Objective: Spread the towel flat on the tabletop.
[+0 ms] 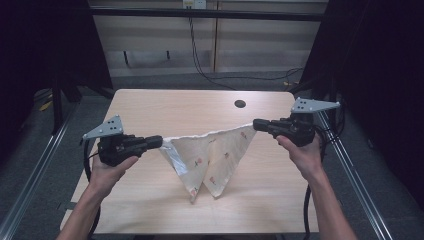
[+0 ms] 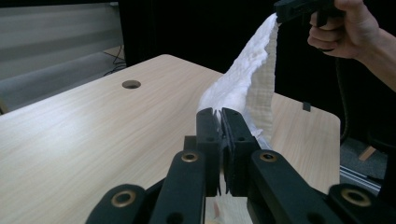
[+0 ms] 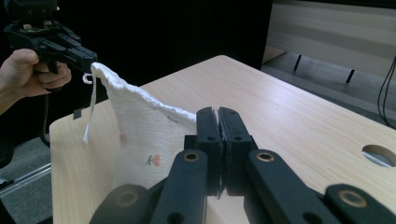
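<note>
A cream cloth with small red flower prints hangs between my two grippers above the wooden table. My left gripper is shut on the cloth's left corner. Its right corner is pinched in my right gripper, also shut. The top edge sags between them, and two folded points droop toward the tabletop. In the left gripper view the jaws clamp the cloth, which rises to the other gripper. Over in the right gripper view the closed jaws hold the cloth, stretched to the far gripper.
A round cable hole lies in the table's far right part. Metal rails run along both sides of the table. Black cables trail on the floor behind. Dark curtains stand left and right.
</note>
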Tool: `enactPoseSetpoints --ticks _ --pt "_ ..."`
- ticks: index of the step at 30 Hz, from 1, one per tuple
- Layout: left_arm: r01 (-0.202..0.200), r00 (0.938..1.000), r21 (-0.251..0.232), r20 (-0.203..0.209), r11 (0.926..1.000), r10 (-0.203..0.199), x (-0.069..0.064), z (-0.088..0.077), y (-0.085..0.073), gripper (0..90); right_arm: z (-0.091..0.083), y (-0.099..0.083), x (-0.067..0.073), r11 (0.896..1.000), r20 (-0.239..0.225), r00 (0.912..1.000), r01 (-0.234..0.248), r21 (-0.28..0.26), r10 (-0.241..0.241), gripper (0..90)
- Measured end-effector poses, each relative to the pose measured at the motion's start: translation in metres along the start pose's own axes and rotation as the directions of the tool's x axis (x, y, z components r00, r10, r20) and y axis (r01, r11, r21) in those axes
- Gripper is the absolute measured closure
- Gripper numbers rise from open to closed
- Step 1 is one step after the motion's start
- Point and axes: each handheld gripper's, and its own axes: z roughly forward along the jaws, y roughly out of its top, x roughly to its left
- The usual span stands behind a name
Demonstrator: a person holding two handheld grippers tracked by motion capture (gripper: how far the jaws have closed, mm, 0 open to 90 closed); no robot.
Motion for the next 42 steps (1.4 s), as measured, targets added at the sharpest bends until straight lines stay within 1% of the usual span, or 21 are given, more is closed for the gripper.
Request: enactPoseSetpoints --ticks 2,4,6,7,10,13,15,17,19,21,23,25,26,27,30,31,33,35,38,40,42 --pt "-0.006 1.0 -0.011 -0.001 0.9999 0.006 -0.001 -0.003 0.004 87.0 -0.003 0.005 0.003 1.0 0.001 0.9999 0.011 0.0 -0.011 88.3" --pt "-0.016 0.9999 -0.023 -0.004 0.9996 0.016 -0.004 -0.007 0.01 87.0 -0.006 0.01 0.008 1.0 -0.019 0.9995 0.026 0.015 -0.026 88.4" --pt "-0.024 0.9997 -0.032 0.0 0.9992 0.024 -0.01 -0.013 0.013 87.0 -0.009 0.013 0.013 0.999 -0.026 0.9989 0.04 0.017 -0.039 88.4" --pt "-0.042 0.9991 -0.035 -0.004 0.9985 0.042 -0.014 -0.017 0.015 87.0 -0.01 0.014 0.016 0.999 -0.029 0.9986 0.045 0.013 -0.044 88.4" --pt "-0.049 0.9988 -0.062 0.005 0.9969 0.049 -0.021 -0.026 0.018 87.0 -0.018 0.016 0.028 0.998 -0.044 0.9968 0.067 -0.003 -0.067 88.4" --pt "-0.071 0.9974 -0.057 0.004 0.9958 0.071 -0.03 -0.033 0.024 87.0 -0.026 0.019 0.036 0.997 -0.045 0.9956 0.082 -0.011 -0.082 88.4" --pt "-0.098 0.9952 -0.049 -0.011 0.994 0.097 -0.039 -0.038 0.028 87.0 -0.033 0.021 0.041 0.996 -0.066 0.9938 0.089 -0.016 -0.09 88.4" --pt "-0.11 0.9938 -0.055 -0.018 0.9924 0.109 -0.047 -0.044 0.032 87.0 -0.039 0.022 0.048 0.994 -0.075 0.9916 0.105 -0.018 -0.106 88.4" --pt "-0.116 0.9932 -0.068 -0.015 0.9909 0.115 -0.053 -0.048 0.035 87.0 -0.046 0.022 0.053 0.993 -0.077 0.9908 0.108 -0.037 -0.111 88.4" --pt "-0.12 0.9928 -0.069 -0.015 0.9904 0.119 -0.056 -0.049 0.036 87.0 -0.052 0.021 0.055 0.993 -0.087 0.9907 0.1 -0.062 -0.105 88.4" --pt "-0.117 0.9931 -0.058 -0.014 0.9914 0.117 -0.054 -0.045 0.035 87.0 -0.053 0.018 0.054 0.993 -0.061 0.9926 0.101 -0.055 -0.104 88.4" --pt "-0.094 0.9956 -0.042 -0.01 0.9947 0.093 -0.047 -0.035 0.03 87.0 -0.05 0.012 0.049 0.995 -0.058 0.9945 0.085 -0.049 -0.088 88.4" --pt "-0.078 0.9969 -0.029 -0.012 0.9965 0.078 -0.041 -0.029 0.026 87.0 -0.047 0.008 0.046 0.996 -0.047 0.9958 0.077 -0.04 -0.078 88.4" --pt "-0.041 0.9991 -0.016 0.006 0.999 0.041 -0.032 -0.019 0.021 87.0 -0.042 0.003 0.041 0.997 -0.04 0.9966 0.071 -0.034 -0.072 88.4" --pt "-0.003 1.0 0.015 0.004 0.9999 0.003 -0.021 -0.004 0.01 86.9 -0.029 -0.01 0.025 1.0 -0.041 0.9989 0.022 -0.019 -0.022 88.4" --pt "0.011 0.9999 0.009 0.008 0.9999 -0.011 -0.018 0.0 0.008 86.9 -0.025 -0.014 0.021 1.0 -0.044 0.999 0.011 -0.018 -0.012 88.4" --pt "0.016 0.9998 0.011 0.007 0.9998 -0.016 -0.012 0.004 0.004 86.9 -0.019 -0.02 0.012 1.0 -0.039 0.9992 -0.011 -0.009 0.011 88.4" --pt "0.038 0.9993 0.018 0.002 0.9991 -0.038 -0.006 0.008 0.001 86.9 -0.012 -0.023 0.006 1.0 -0.038 0.9989 -0.025 0.003 0.025 88.4" --pt "0.06 0.9982 0.02 -0.004 0.998 -0.06 0.0 0.011 -0.003 86.9 -0.004 -0.027 0.0 0.999 -0.026 0.9991 -0.033 0.029 0.034 88.4" --pt "0.073 0.9973 0.022 0.006 0.9971 -0.073 0.003 0.013 -0.007 86.8 -0.001 -0.028 -0.002 0.998 -0.016 0.999 -0.041 0.038 0.042 88.4" --pt "0.076 0.9971 0.031 -0.009 0.9966 -0.076 0.005 0.013 -0.009 86.8 0.001 -0.03 -0.004 0.998 -0.017 0.9989 -0.044 0.037 0.044 88.4"
